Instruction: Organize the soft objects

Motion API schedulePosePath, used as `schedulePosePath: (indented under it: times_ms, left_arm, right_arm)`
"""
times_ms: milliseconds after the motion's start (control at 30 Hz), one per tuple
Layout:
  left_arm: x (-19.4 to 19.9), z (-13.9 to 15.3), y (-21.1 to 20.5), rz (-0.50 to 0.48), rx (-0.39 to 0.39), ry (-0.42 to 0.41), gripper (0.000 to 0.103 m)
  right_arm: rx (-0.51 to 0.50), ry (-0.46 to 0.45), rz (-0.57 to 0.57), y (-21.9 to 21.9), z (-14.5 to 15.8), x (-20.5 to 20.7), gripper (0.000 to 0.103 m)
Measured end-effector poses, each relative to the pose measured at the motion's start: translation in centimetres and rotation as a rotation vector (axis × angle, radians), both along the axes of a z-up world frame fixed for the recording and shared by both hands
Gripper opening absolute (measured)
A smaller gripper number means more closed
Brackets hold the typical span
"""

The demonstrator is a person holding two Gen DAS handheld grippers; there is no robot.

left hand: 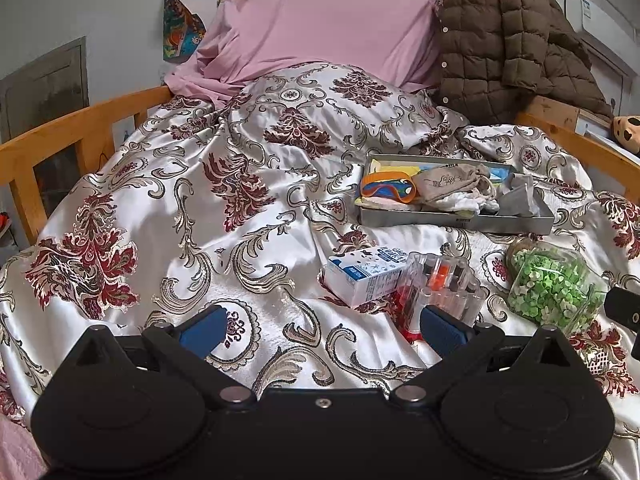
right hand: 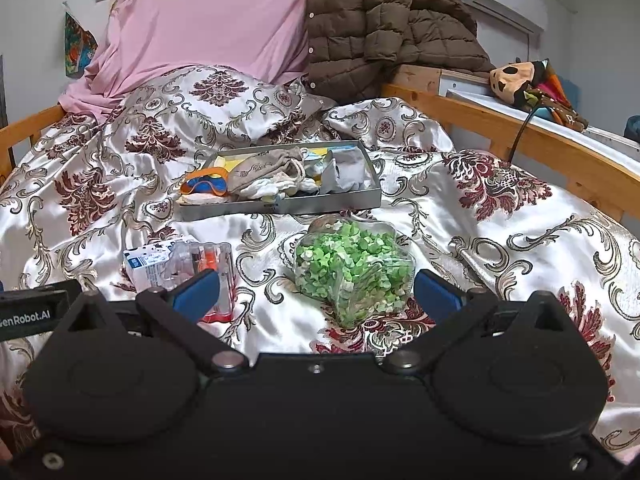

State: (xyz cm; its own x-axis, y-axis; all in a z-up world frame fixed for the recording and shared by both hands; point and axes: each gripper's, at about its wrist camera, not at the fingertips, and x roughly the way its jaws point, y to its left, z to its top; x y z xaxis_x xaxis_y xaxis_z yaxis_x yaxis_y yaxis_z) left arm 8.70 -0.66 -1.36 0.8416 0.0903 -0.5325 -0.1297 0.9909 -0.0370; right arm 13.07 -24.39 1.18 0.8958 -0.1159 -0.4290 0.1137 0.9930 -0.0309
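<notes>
**Both claws empty, soft stuff already in the tray — check before grabbing anything**

Our left gripper (left hand: 320, 330) sits wide apart, nothing between the blue pads, low over the bedspread (left hand: 192, 216) near the bed's near edge. Right gripper (right hand: 316, 294) is likewise wide and empty, framing the clear jar of green bits (right hand: 354, 268) without touching it.

The metal tray (left hand: 516, 225) lies toward the middle of the bed, below the patterned pillow (left hand: 320, 96). It holds the soft items: the orange-and-blue eye mask (left hand: 388, 190) hanging over its left end, the beige drawstring pouch (left hand: 452, 182) in the middle, white and grey cloths at its right end. Outside the tray, toward the near edge: the small milk carton (left hand: 366, 276), the clear plastic case (left hand: 444, 288) touching it, and the jar. All look rigid, so we judge they stay out.

How we do it well:
- Confirm no soft item is left loose on the spread; we see none.
- If the eye mask needs tucking in, come from above, pinch its padded middle, narrow the jaws slowly.
- Keep clear of the tray wall; satin is slippery and the tray may slide.
- Keep the right claw off the jar; it looks likely to roll.
</notes>
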Motion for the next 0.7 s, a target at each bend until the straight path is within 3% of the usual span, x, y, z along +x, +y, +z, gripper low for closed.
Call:
schedulePosePath:
  times_ms: [700]
  left_arm:
    - [0.00, -0.01, -0.07, 0.000, 0.003, 0.002, 0.102]
  right_arm:
    - [-0.003, 0.003, 0.002, -0.10, -0.15, 0.04, 0.102]
